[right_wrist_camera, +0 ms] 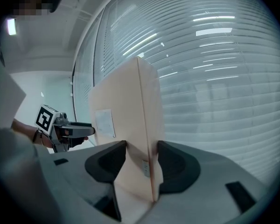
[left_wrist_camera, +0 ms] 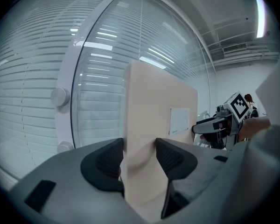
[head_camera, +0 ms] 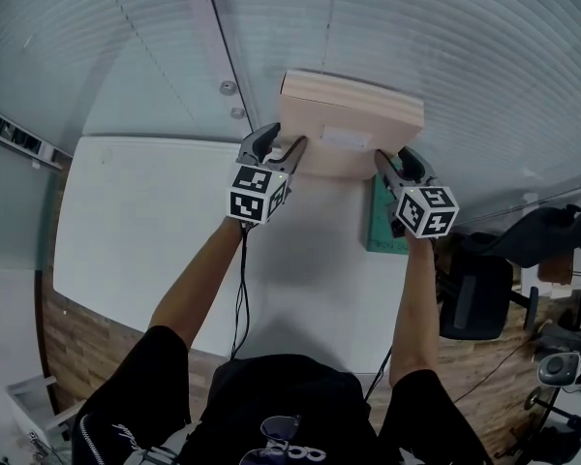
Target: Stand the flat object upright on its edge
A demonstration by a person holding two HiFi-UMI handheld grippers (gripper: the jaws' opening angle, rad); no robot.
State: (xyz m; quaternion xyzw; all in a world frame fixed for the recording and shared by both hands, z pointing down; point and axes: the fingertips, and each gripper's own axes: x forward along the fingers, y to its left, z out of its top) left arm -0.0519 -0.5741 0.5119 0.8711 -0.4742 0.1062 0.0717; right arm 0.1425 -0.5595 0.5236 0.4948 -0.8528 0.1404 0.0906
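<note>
A flat beige cardboard box with a white label stands upright on its long edge at the far side of the white table, close to the window blinds. My left gripper is shut on its left end and my right gripper on its right end. In the left gripper view the box fills the gap between both dark pads. The right gripper view shows the same: the box is pinched between its pads. Whether the bottom edge touches the table is hidden.
A teal flat item lies on the table under my right gripper. A black office chair stands off the table's right side. Slatted blinds and a white window frame run right behind the box.
</note>
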